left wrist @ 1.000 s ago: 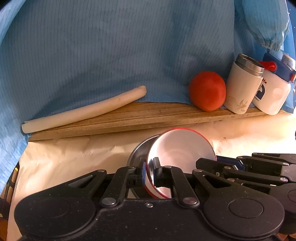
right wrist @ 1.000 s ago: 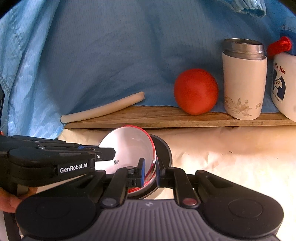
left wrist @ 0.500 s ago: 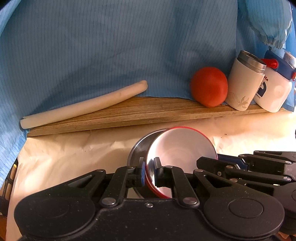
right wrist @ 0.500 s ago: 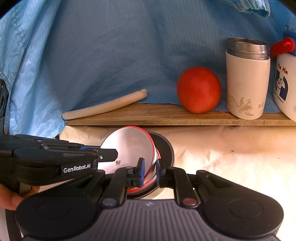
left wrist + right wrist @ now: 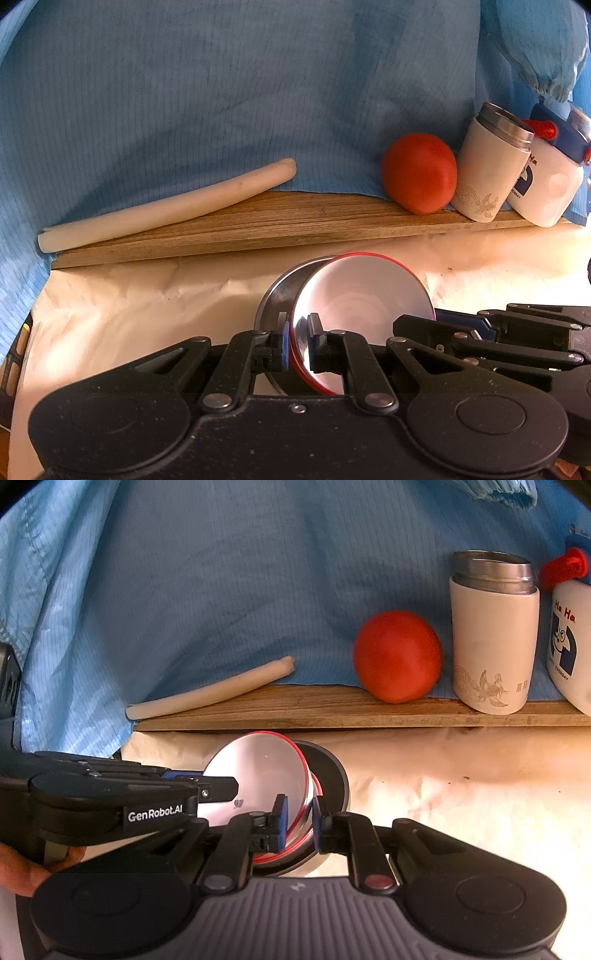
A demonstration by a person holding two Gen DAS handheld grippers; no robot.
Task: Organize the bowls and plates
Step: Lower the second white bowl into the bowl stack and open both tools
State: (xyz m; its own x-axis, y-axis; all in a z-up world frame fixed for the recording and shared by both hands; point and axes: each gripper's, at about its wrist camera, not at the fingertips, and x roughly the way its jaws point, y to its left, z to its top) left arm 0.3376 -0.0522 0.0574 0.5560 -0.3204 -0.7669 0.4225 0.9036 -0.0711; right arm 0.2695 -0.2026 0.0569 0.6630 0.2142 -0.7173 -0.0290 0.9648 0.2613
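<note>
A white bowl with a red rim [image 5: 362,295] [image 5: 258,771] sits tilted inside a dark steel bowl [image 5: 277,291] [image 5: 332,771] on the pale table cover. My left gripper [image 5: 297,341] is shut on the left rim of the red-rimmed bowl. My right gripper [image 5: 298,821] is shut on the right rims, the red-rimmed bowl's and the steel bowl's wall between its pads. Each gripper shows in the other's view, the right one [image 5: 480,332] beside the bowl, the left one [image 5: 110,794] at the left.
A wooden board [image 5: 295,221] [image 5: 332,709] lies at the back against blue cloth. On it are a white roll [image 5: 166,206] [image 5: 207,694], a red tomato [image 5: 417,173] [image 5: 397,655], a white tumbler [image 5: 487,173] [image 5: 493,635] and a white jar [image 5: 550,177] [image 5: 572,642].
Both grippers and the bowls have shifted a little; the view has drawn back slightly, so the shelf items sit lower and smaller. The grips have not changed.
</note>
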